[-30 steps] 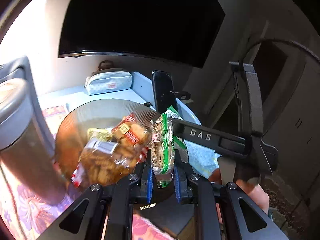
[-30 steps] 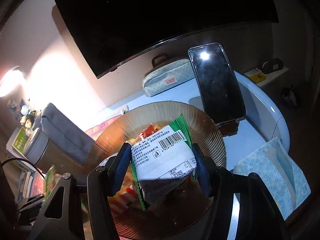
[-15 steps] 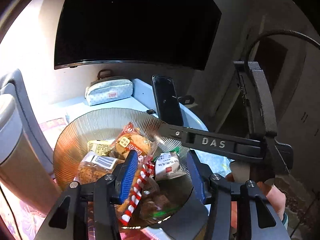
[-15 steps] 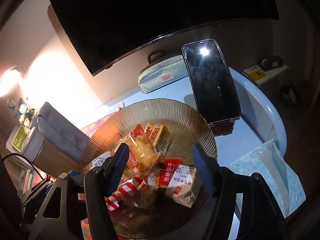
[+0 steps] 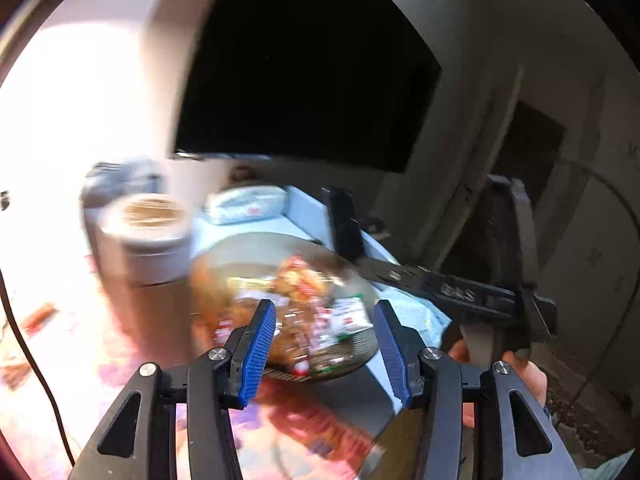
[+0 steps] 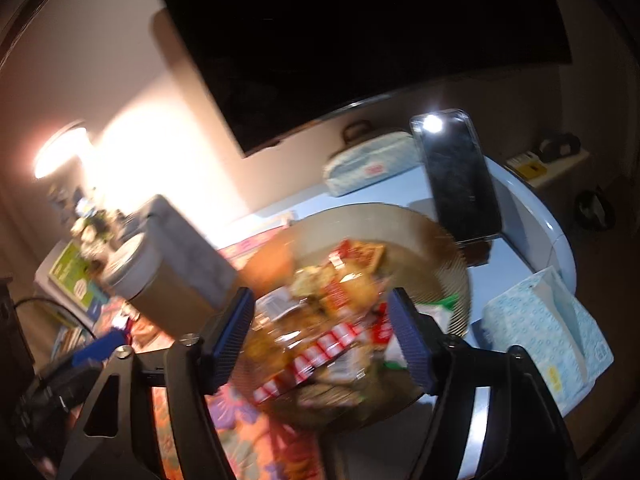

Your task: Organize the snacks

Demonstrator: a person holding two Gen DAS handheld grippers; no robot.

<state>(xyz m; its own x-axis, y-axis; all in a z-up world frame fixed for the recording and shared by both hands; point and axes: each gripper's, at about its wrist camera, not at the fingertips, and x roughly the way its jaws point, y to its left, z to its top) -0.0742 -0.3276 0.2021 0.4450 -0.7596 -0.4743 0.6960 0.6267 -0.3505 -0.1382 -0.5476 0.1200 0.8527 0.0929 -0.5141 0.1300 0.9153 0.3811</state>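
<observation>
**Both tongs spread wide, snacks all in the bowl**

1 s ago each tong pinched a snack pack; half a sec ago both had let go. Now the left gripper [image 5: 325, 338] and right gripper [image 6: 322, 338] are spread w/ nothing between the blue pads, and both views are blurry and sit farther back from the bowl.

The snacks [image 6: 332, 320] lie piled in the ribbed glass bowl [image 6: 452, 276] just past the tips. Only the right view shows the blue dotted tissue pack [image 6: 548, 328] near the bowl. Left view shows the right gripper from the side, w/ "DAS" on it, blurred. Farther: gray-lid jar [image 5: 146, 236], standing phone [image 6: 456, 184], pencil pouch [image 6: 370, 166], then the dark TV [image 6: 360, 40]. Pack writing too blurry to read
</observation>
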